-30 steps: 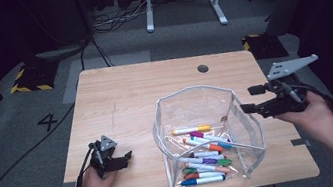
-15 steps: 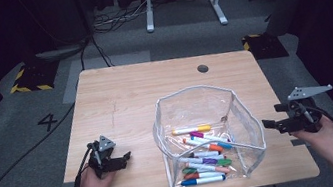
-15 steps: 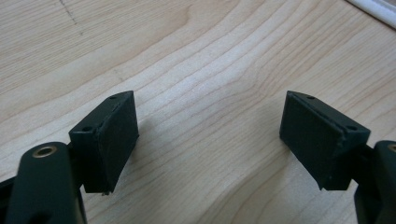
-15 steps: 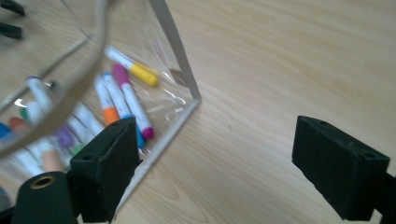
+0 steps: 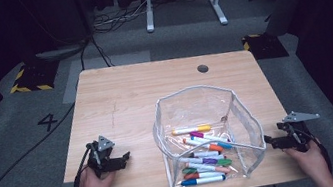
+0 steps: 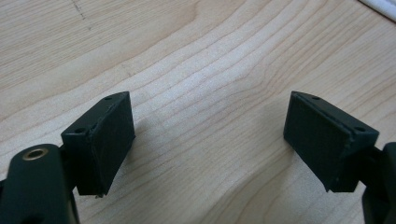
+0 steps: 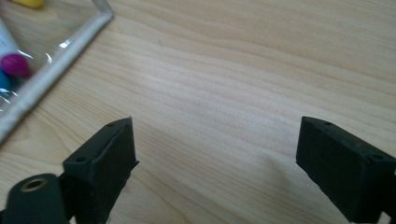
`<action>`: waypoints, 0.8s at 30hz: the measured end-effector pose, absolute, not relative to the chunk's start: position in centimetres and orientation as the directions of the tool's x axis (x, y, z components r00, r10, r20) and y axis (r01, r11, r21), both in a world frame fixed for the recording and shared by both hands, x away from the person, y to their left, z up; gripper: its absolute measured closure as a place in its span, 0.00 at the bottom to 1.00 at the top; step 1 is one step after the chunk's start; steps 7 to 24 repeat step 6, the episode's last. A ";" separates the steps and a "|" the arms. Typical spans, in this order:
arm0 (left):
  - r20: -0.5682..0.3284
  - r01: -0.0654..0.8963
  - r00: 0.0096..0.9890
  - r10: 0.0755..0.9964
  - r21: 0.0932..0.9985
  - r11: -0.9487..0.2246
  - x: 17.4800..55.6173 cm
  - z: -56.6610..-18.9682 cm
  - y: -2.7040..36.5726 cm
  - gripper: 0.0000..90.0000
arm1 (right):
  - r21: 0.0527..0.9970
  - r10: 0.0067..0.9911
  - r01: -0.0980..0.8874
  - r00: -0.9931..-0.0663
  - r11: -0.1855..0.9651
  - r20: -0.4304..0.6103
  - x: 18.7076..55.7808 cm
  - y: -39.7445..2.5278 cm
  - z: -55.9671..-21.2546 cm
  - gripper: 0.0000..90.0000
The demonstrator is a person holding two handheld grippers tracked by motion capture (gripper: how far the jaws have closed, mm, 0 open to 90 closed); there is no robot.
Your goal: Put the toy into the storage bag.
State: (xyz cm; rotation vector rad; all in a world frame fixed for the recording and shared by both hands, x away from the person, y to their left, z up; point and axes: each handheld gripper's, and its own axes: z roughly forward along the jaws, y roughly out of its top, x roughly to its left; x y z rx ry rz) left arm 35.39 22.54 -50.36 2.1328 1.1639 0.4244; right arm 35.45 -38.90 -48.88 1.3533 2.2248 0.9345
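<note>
Worktop (image 5: 130, 99): pale wood, dark room.
Pouch (image 5: 246, 116): clear, open-topped, holding markers (image 5: 205, 158).
Your fingers: left gripper (image 5: 123, 159) and right gripper (image 5: 269, 142) wide apart, empty.

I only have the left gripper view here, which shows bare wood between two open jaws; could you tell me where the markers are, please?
Observer: The markers lie inside a clear pouch on the table, to the left gripper's right.
Operator: Thank you. Is the pouch open?
Observer: Yes, its mouth stands wide open, facing up.
Operator: And where is the right gripper, please?
Observer: The right gripper rests near the table's right edge, jaws apart, beside the pouch without touching it.
</note>
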 end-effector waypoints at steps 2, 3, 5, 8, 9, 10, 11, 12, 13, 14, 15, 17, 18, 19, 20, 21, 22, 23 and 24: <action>-0.029 0.619 0.551 0.834 0.684 -0.385 35.4 -50.4 22.6 0.18 | 0.706 0.876 0.613 -0.481 0.353 -0.020 35.2 -38.6 -49.5 0.08; -0.030 0.619 0.551 0.834 0.685 -0.384 35.4 -50.4 22.5 0.18 | 0.710 0.875 0.608 -0.483 0.355 -0.023 35.1 -38.5 -49.8 0.06; -0.030 0.621 0.546 0.837 0.686 -0.380 35.4 -50.4 22.5 0.18 | 0.711 0.870 0.612 -0.494 0.347 0.001 35.1 -38.3 -50.5 0.00; -0.030 0.621 0.546 0.837 0.685 -0.381 35.4 -50.4 22.5 0.17 | 0.710 0.864 0.607 -0.503 0.357 -0.005 35.1 -38.3 -50.5 0.00; -0.030 0.621 0.546 0.837 0.685 -0.381 35.4 -50.4 22.5 0.17 | 0.710 0.864 0.607 -0.503 0.357 -0.005 35.1 -38.3 -50.5 0.00; -0.030 0.621 0.546 0.837 0.685 -0.381 35.4 -50.4 22.5 0.17 | 0.710 0.864 0.607 -0.503 0.357 -0.005 35.1 -38.3 -50.5 0.00; -0.030 0.621 0.546 0.837 0.685 -0.381 35.4 -50.4 22.5 0.17 | 0.710 0.864 0.607 -0.503 0.357 -0.005 35.1 -38.3 -50.5 0.00; -0.030 0.621 0.546 0.837 0.685 -0.381 35.4 -50.4 22.5 0.17 | 0.710 0.864 0.607 -0.503 0.357 -0.005 35.1 -38.3 -50.5 0.00; -0.030 0.621 0.546 0.837 0.685 -0.381 35.4 -50.4 22.5 0.17 | 0.710 0.864 0.607 -0.503 0.357 -0.005 35.1 -38.3 -50.5 0.00; -0.030 0.621 0.546 0.837 0.685 -0.381 35.4 -50.4 22.5 0.17 | 0.710 0.864 0.607 -0.503 0.357 -0.005 35.1 -38.3 -50.5 0.00; -0.030 0.621 0.546 0.837 0.685 -0.381 35.4 -50.4 22.5 0.17 | 0.710 0.864 0.607 -0.503 0.357 -0.005 35.1 -38.3 -50.5 0.00; -0.030 0.621 0.546 0.837 0.685 -0.381 35.4 -50.4 22.5 0.17 | 0.710 0.864 0.607 -0.503 0.357 -0.005 35.1 -38.3 -50.5 0.00; -0.030 0.621 0.546 0.837 0.685 -0.381 35.4 -50.4 22.5 0.17 | 0.710 0.864 0.607 -0.503 0.357 -0.005 35.1 -38.3 -50.5 0.00; -0.030 0.621 0.546 0.837 0.685 -0.381 35.4 -50.4 22.5 0.17 | 0.710 0.864 0.607 -0.503 0.357 -0.005 35.1 -38.3 -50.5 0.00; -0.030 0.621 0.546 0.837 0.685 -0.381 35.4 -50.4 22.5 0.17 | 0.710 0.864 0.607 -0.503 0.357 -0.005 35.1 -38.3 -50.5 0.00; -0.030 0.621 0.546 0.837 0.685 -0.381 35.4 -50.4 22.5 0.17 | 0.710 0.864 0.607 -0.503 0.357 -0.005 35.1 -38.3 -50.5 0.00; -0.030 0.621 0.546 0.837 0.685 -0.381 35.4 -50.4 22.5 0.17 | 0.710 0.864 0.607 -0.503 0.357 -0.005 35.1 -38.3 -50.5 0.00; -0.030 0.621 0.546 0.837 0.685 -0.381 35.4 -50.4 22.5 0.17 | 0.710 0.864 0.607 -0.503 0.357 -0.005 35.1 -38.3 -50.5 0.00; -0.030 0.621 0.546 0.837 0.685 -0.381 35.4 -50.4 22.5 0.17 | 0.710 0.864 0.607 -0.503 0.357 -0.005 35.1 -38.3 -50.5 0.00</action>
